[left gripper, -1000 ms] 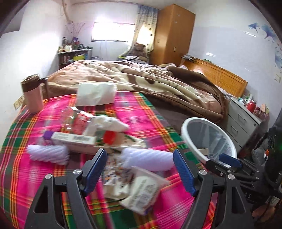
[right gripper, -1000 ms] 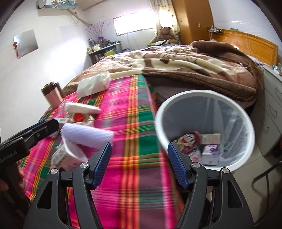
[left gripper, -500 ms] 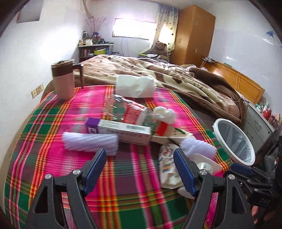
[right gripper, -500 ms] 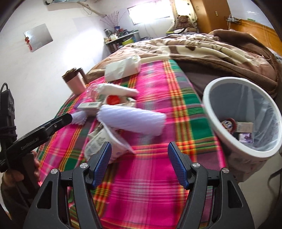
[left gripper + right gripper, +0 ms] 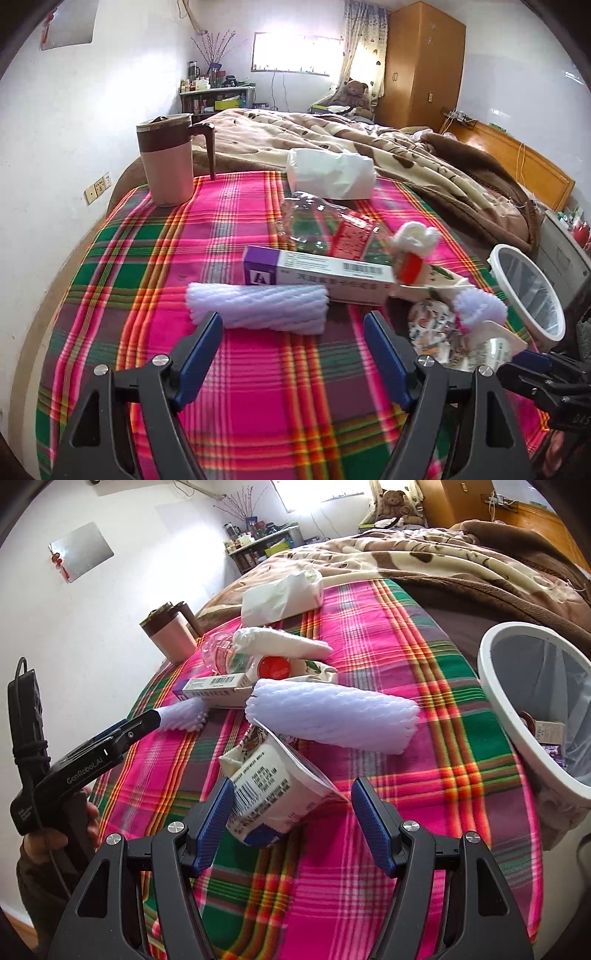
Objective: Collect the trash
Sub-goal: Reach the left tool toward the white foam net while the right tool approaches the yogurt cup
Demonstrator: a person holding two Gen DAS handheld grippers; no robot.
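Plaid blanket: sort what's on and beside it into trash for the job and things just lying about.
For the job:
foam sleeve
second foam sleeve
purple-ended carton
white pouch
crushed clear bottle
white bin

Just lying about:
pink mug
brown blanket
teddy bear

A pink mug (image 5: pixel 168 162) with a brown lid stands upright at the upper left of the plaid cloth (image 5: pixel 155 266). Behind it a brown patterned blanket (image 5: pixel 369 147) covers the bed. A teddy bear (image 5: pixel 354 90) sits below the window, beside a wooden wardrobe (image 5: pixel 421 62) at upper right.
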